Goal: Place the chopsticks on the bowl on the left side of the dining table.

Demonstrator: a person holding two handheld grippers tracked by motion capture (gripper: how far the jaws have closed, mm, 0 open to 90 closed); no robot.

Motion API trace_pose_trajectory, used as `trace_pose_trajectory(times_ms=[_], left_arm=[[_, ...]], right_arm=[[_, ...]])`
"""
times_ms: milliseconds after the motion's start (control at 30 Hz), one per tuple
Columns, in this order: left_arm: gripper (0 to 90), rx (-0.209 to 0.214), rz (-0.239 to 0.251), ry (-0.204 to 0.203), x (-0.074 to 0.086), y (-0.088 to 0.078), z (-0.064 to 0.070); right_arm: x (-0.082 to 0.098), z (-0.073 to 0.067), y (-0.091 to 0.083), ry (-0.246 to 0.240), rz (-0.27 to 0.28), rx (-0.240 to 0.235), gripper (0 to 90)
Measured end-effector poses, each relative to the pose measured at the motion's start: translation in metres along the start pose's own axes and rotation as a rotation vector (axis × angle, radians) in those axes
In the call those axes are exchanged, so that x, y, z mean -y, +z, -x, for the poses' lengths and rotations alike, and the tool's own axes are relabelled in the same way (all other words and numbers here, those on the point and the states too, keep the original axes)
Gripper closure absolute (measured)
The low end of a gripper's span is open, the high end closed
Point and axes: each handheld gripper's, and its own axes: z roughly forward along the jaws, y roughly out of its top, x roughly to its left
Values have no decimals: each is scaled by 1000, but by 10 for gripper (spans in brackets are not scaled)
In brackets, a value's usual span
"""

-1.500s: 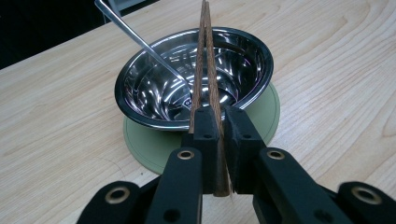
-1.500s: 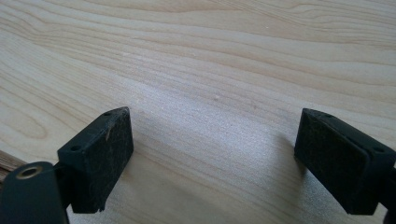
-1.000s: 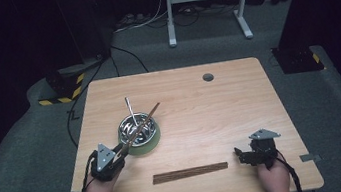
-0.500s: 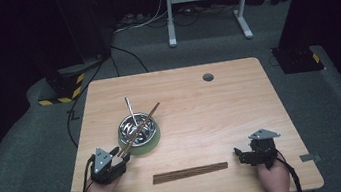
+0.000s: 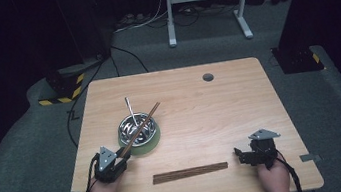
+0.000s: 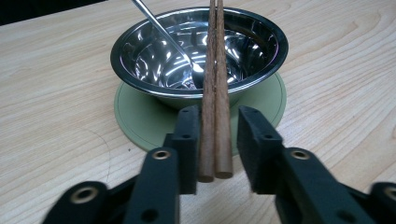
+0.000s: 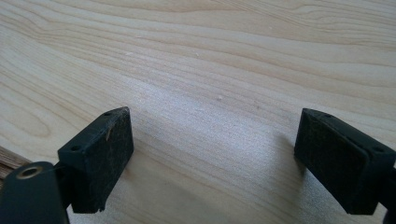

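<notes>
A steel bowl (image 5: 137,126) (image 6: 196,51) stands on a round green mat (image 5: 151,144) (image 6: 140,116) at the left of the wooden table (image 5: 221,114). A metal spoon (image 5: 130,110) (image 6: 163,32) leans in it. A pair of brown chopsticks (image 5: 145,125) (image 6: 215,93) slants across the bowl's rim, its near ends between the jaws of my left gripper (image 5: 119,158) (image 6: 219,116). Those jaws have just been closing; one pad touches the sticks, and a thin gap shows at the other. My right gripper (image 5: 240,156) (image 7: 212,140) rests open over bare wood at the front right.
Another pair of brown chopsticks (image 5: 190,172) lies flat near the front edge between the two hands. A small round hole (image 5: 208,77) sits near the table's far edge. Dark floor, cables and a white stand (image 5: 205,0) lie beyond the table.
My left gripper has shifted slightly at the near end of the slanting chopsticks. The right hand, the bowl and the flat chopsticks have kept their places.
</notes>
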Motion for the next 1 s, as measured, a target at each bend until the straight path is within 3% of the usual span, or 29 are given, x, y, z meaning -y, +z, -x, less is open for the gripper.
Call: trace_pose_trajectory(times_ms=[67,167,633,733,800,1000], left_arm=[[758,7,1,-6,0,-1,0],[759,28,-8,13,1,-2,2],[759,112,-23,7,1,-9,9],[757,106,-27,30,1,-8,11],[741,102,-16,13,1,-8,12],[656,87,-22,19,1,-8,11]], right_arm=[[0,0,0,0,0,0,116],[0,0,0,0,0,0,116],[0,0,0,0,0,0,116],[0,0,0,0,0,0,116],[0,0,0,0,0,0,116],[0,0,0,0,0,0,116]])
